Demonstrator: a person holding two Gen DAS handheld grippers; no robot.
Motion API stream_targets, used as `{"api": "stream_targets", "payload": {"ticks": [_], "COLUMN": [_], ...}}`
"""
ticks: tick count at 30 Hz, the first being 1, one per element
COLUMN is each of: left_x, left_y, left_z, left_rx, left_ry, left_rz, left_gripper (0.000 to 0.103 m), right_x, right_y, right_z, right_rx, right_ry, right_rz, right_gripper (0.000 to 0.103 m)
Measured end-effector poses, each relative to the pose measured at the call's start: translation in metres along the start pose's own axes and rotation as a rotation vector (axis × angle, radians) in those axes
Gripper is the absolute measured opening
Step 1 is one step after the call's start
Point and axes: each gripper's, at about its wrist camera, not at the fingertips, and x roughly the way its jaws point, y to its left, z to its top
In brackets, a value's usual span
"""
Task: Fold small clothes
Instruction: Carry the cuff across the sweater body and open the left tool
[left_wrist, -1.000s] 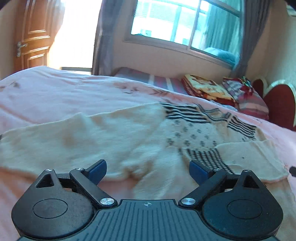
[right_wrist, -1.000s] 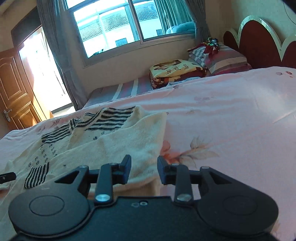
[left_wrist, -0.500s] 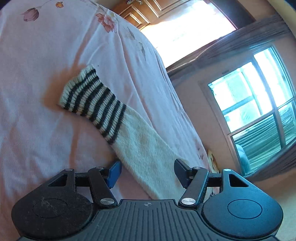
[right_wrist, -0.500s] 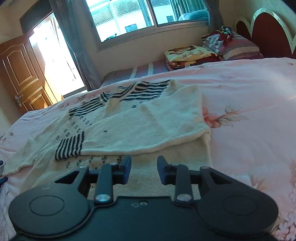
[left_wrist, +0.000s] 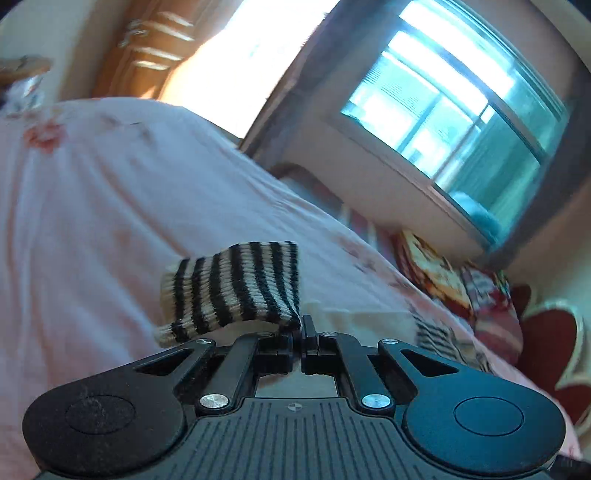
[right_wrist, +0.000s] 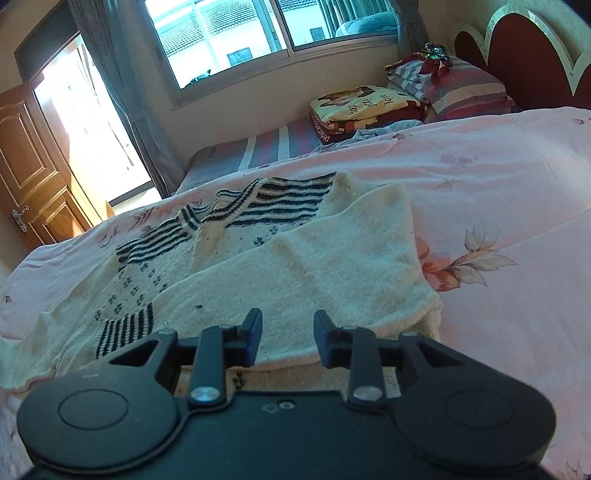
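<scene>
A cream knitted sweater (right_wrist: 295, 273) with black stripes lies spread on the pink bed sheet (right_wrist: 509, 206). One sleeve is folded across its body, its striped cuff (right_wrist: 125, 328) at the left. My right gripper (right_wrist: 287, 338) is open and empty, hovering just above the sweater's near edge. In the left wrist view my left gripper (left_wrist: 298, 338) is shut on the other sleeve's striped cuff (left_wrist: 232, 288), which is lifted above the sheet (left_wrist: 110, 221) and drapes to the left of the jaws.
Folded blankets (right_wrist: 365, 105) and striped pillows (right_wrist: 454, 88) lie at the far side by a red headboard (right_wrist: 524, 51). A window (right_wrist: 266, 33) with grey curtains and a wooden door (right_wrist: 33, 177) stand behind the bed.
My left gripper has closed on the striped cuff and lifted it off the sheet, turning toward the window. My right gripper has moved closer over the sweater, still open.
</scene>
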Motion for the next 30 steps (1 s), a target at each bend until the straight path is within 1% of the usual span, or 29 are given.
{"api": "stream_targets", "payload": {"ticks": [2,4,7,8,9,11,13,14,15,16,17,18,19,20,22,23,24,26,28,29,30], "left_x": [0.014,0.033,0.061,0.07,0.073,0.087,0.084,0.081,0.071,0.065,0.062,0.049,0.04,0.032,0.018,0.007,-0.002,-0.016,-0.026,-0.027,-0.022], "left_y": [-0.046,-0.095,-0.157,-0.174,-0.2,-0.237,-0.264,-0.275,-0.282,-0.286,-0.288,-0.285,-0.283,-0.281,-0.267,-0.252,-0.237,-0.206,-0.175,-0.16,-0.143], "left_z": [-0.01,-0.024,-0.049,-0.058,-0.067,-0.088,-0.11,-0.118,-0.128,-0.133,-0.134,-0.139,-0.139,-0.138,-0.131,-0.126,-0.122,-0.117,-0.116,-0.114,-0.112], "left_rx": [0.097,0.191,0.277,0.32,0.385,0.498,0.564,0.603,0.639,0.65,0.64,0.622,0.618,0.618,0.573,0.536,0.513,0.501,0.522,0.533,0.522], "left_ry": [0.056,0.106,0.176,0.196,0.219,0.26,0.27,0.254,0.235,0.229,0.229,0.21,0.19,0.184,0.165,0.148,0.134,0.117,0.096,0.094,0.102], "left_rz": [-0.063,-0.098,-0.152,-0.153,-0.135,-0.077,-0.05,-0.023,-0.001,-0.012,-0.045,-0.086,-0.107,-0.109,-0.115,-0.12,-0.111,-0.065,0.011,0.059,0.11], "left_gripper": [0.004,0.004,0.004,0.004,0.004,0.004,0.004,0.004,0.02,0.039,0.087,0.096,0.096,0.096,0.095,0.093,0.088,0.078,0.076,0.071,0.064], "right_x": [-0.002,-0.006,-0.011,-0.013,-0.014,-0.016,-0.018,-0.019,-0.02,-0.021,-0.022,-0.022,-0.022,-0.022,-0.02,-0.019,-0.016,-0.01,-0.001,0.004,0.009], "right_y": [-0.003,-0.008,-0.016,-0.019,-0.023,-0.03,-0.036,-0.039,-0.041,-0.043,-0.043,-0.044,-0.043,-0.042,-0.035,-0.03,-0.024,-0.01,0.007,0.015,0.024], "right_z": [0.0,-0.001,-0.002,-0.001,0.001,0.004,0.007,0.008,0.009,0.009,0.009,0.009,0.008,0.008,0.007,0.006,0.006,0.004,0.001,0.0,-0.002], "right_rx": [0.019,0.043,0.058,0.065,0.076,0.095,0.109,0.117,0.123,0.126,0.128,0.129,0.13,0.13,0.125,0.122,0.118,0.103,0.085,0.076,0.066], "right_ry": [-0.006,-0.009,-0.009,-0.009,-0.011,-0.015,-0.016,-0.016,-0.015,-0.014,-0.013,-0.012,-0.009,-0.006,0.001,0.007,0.014,0.035,0.066,0.082,0.097], "right_rz": [-0.005,-0.006,-0.013,-0.016,-0.019,-0.018,-0.013,-0.005,0.008,0.018,0.028,0.042,0.055,0.07,0.106,0.129,0.156,0.215,0.261,0.281,0.298], "right_gripper": [0.031,0.031,0.031,0.031,0.031,0.032,0.033,0.034,0.034,0.035,0.037,0.038,0.038,0.038,0.038,0.038,0.038,0.039,0.042,0.046,0.048]}}
